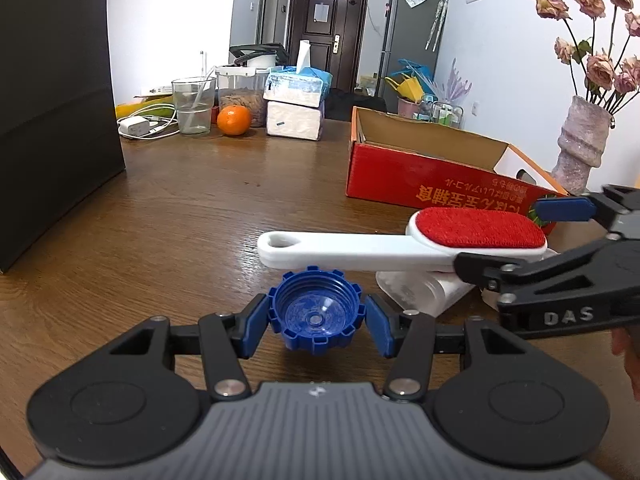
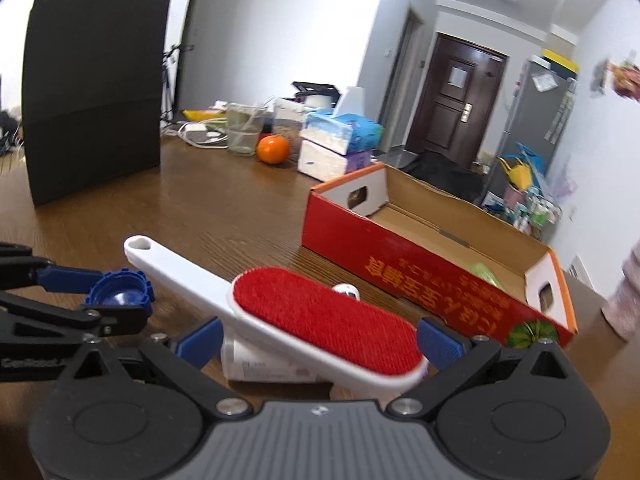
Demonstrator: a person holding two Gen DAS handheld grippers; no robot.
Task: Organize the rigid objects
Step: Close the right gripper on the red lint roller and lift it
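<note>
Far left of the left gripper (image 1: pixel 316 326), a black bag (image 1: pixel 56 112) stands upright on the wooden table (image 1: pixel 200 208). Beyond the gripper, at the far edge, sit a charger (image 1: pixel 134 126), a glass (image 1: pixel 193 106), an orange (image 1: pixel 234 120) and two stacked tissue packs (image 1: pixel 296 108).

The left gripper is clamped on a blue cap (image 1: pixel 316 316), its open side facing the camera, a blue pad pressed against each flank.

Just ahead of the cap lies a lint brush (image 1: pixel 400 246), its white handle pointing left and its red face up. The brush rests across a white bottle (image 1: pixel 420 288) lying on its side.

The right gripper (image 2: pixel 320 340) straddles the brush head; in its own view both pads stand clear of the brush's edges, so its jaws are apart and hold nothing. Part of a hand (image 1: pixel 626 356) shows behind it.

Ahead and right of both grippers sits an open red box (image 1: pixel 424 172); something pale green lies inside, too unclear to name. Far right stands a vase (image 1: pixel 582 148) of dried roses.
</note>
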